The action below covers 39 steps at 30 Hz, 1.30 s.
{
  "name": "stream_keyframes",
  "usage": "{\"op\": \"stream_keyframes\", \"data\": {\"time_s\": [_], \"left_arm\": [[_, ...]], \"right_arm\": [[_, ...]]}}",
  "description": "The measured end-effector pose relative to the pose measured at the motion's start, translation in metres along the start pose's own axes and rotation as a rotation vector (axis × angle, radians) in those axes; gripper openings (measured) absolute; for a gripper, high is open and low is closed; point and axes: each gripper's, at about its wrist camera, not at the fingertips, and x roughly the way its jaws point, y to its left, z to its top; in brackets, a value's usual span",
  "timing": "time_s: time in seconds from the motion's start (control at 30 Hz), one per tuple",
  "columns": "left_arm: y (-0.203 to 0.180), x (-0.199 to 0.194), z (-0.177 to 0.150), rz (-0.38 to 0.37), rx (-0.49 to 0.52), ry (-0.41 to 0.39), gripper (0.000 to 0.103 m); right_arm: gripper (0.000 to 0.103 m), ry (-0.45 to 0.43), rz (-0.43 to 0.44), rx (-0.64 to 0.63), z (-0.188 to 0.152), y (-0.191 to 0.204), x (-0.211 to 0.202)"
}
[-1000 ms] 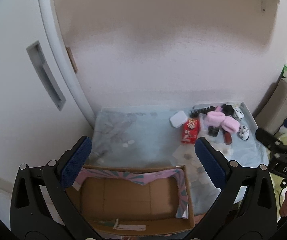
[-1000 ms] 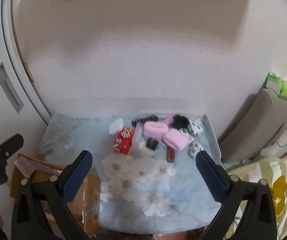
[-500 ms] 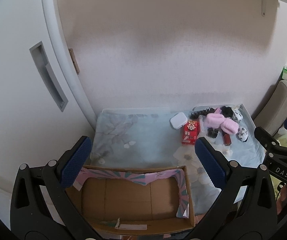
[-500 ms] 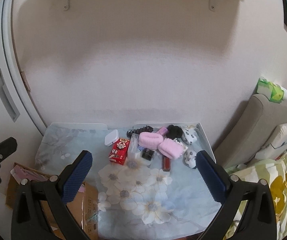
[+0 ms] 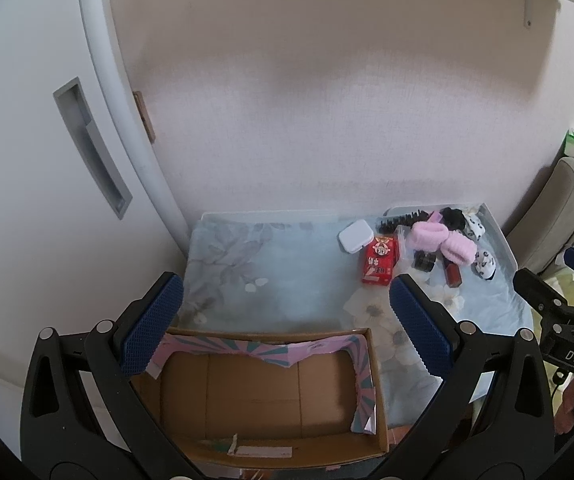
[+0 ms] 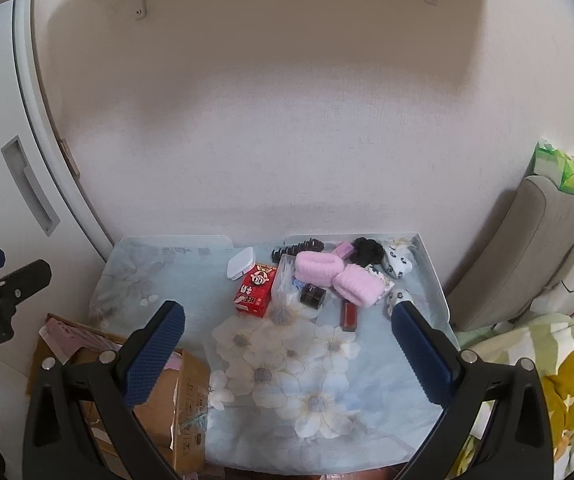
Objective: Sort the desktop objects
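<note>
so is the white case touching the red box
Apart. The left wrist view shows a strip of cloth between the white case and the red box.

Left tool point(image 5: 283, 320): jaws wide, empty, above cardboard box point(image 5: 263, 396); red packet point(image 5: 380, 266), pink bands point(image 5: 443, 240) far right on tabletop point(image 5: 287, 280).

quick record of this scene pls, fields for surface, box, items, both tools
surface: table under a pale blue floral cloth, against the wall
box: open cardboard box at the table's near left edge, no sorted items visible inside
items: clustered at the far right: white case, red box, pink bands, black clip, dark red tube
left tool: open, holding nothing, above the box
right tool: open, holding nothing, short of the cluster
progress: nothing picked up yet
</note>
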Motion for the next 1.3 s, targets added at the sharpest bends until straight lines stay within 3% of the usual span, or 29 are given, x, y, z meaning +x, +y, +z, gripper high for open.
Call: {"op": "stream_keyframes", "data": {"time_s": [0.43,0.7,1.0,1.2,1.3], "left_arm": [[0.000,0.012,-0.001,-0.006,0.000,0.019,0.103],[-0.023,0.036,-0.001,-0.040,0.045,0.063,0.103],[-0.085,0.102,0.006,-0.089,0.120,0.165,0.103],[-0.129,0.176,-0.002,-0.022,0.137,0.302,0.103],[-0.149,0.202,-0.007,0.016,0.135,0.315,0.103]], "right_arm": [[0.103,0.013,0.007,-0.012,-0.005,-0.014,0.004],[0.103,0.034,-0.016,0.033,-0.008,-0.049,0.008],[0.103,0.070,-0.024,0.052,-0.007,-0.102,0.033],[0.103,0.143,0.000,0.050,-0.021,-0.142,0.076],[0.103,0.153,0.036,0.038,-0.031,-0.156,0.096]]}}
